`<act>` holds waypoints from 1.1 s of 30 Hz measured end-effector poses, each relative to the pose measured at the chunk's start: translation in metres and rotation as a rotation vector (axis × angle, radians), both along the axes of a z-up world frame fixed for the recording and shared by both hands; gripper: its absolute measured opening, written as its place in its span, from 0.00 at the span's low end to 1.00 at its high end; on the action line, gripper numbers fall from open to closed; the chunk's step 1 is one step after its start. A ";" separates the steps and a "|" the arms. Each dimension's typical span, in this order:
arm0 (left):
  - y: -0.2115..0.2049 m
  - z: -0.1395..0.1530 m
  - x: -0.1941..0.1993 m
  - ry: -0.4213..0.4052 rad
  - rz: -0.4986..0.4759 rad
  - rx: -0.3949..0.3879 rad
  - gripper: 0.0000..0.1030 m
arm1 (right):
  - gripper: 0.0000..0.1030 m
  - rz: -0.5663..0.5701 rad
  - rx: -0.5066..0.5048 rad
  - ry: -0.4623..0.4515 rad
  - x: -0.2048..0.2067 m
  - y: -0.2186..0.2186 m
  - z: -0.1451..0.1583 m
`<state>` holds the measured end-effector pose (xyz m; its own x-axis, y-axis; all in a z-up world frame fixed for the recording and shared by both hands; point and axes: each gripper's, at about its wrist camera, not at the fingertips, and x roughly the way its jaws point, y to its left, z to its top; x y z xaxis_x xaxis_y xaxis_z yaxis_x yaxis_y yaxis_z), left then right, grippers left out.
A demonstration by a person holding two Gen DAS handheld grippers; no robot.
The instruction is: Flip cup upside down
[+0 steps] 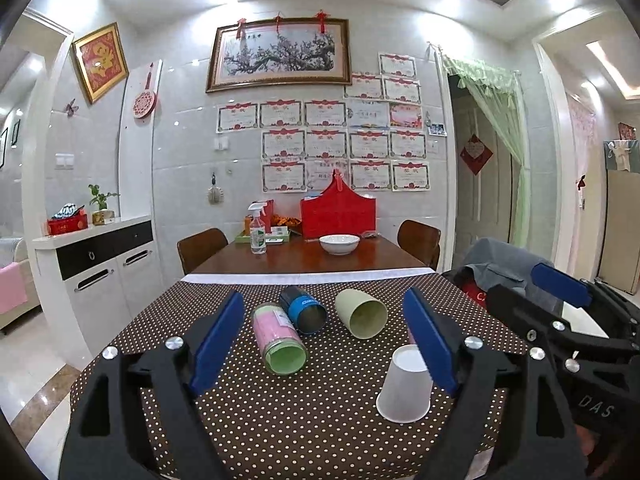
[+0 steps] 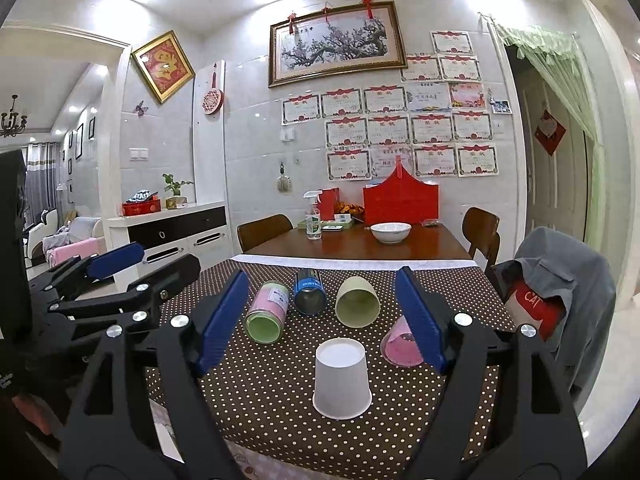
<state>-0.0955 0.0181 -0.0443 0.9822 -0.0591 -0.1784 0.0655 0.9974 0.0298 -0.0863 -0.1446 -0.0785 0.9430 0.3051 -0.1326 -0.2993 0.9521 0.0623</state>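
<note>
A white paper cup (image 2: 341, 378) stands upside down on the dotted brown tablecloth (image 2: 260, 392), between the jaws of my open right gripper (image 2: 322, 320) and a little in front of them. It also shows in the left wrist view (image 1: 405, 389), beside the right finger of my open left gripper (image 1: 326, 342). Behind it several cups lie on their sides: a pink and green one (image 2: 267, 312), a blue one (image 2: 309, 292), a pale green one (image 2: 357, 303) and a pink one (image 2: 401, 346) partly hidden by my right finger. Both grippers are empty.
A white bowl (image 2: 390, 232), a spray bottle (image 2: 313, 216) and a red box (image 2: 400, 200) stand on the wooden table behind. A chair draped with grey clothing (image 2: 560, 288) is at the right. A white cabinet (image 2: 176, 236) is at the left.
</note>
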 end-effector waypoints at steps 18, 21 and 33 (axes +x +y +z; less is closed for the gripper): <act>0.009 -0.018 0.004 0.047 0.025 -0.034 0.79 | 0.75 -0.004 -0.054 0.046 -0.004 0.009 -0.013; 0.011 -0.020 0.005 0.050 0.030 -0.044 0.79 | 0.75 0.004 -0.061 0.047 -0.004 0.012 -0.014; 0.012 -0.018 0.008 0.047 0.033 -0.043 0.79 | 0.77 -0.002 -0.056 0.053 0.000 0.011 -0.012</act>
<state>-0.0878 0.0299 -0.0627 0.9742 -0.0360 -0.2228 0.0333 0.9993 -0.0158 -0.0868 -0.1332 -0.0905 0.9347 0.2944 -0.1990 -0.2955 0.9550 0.0248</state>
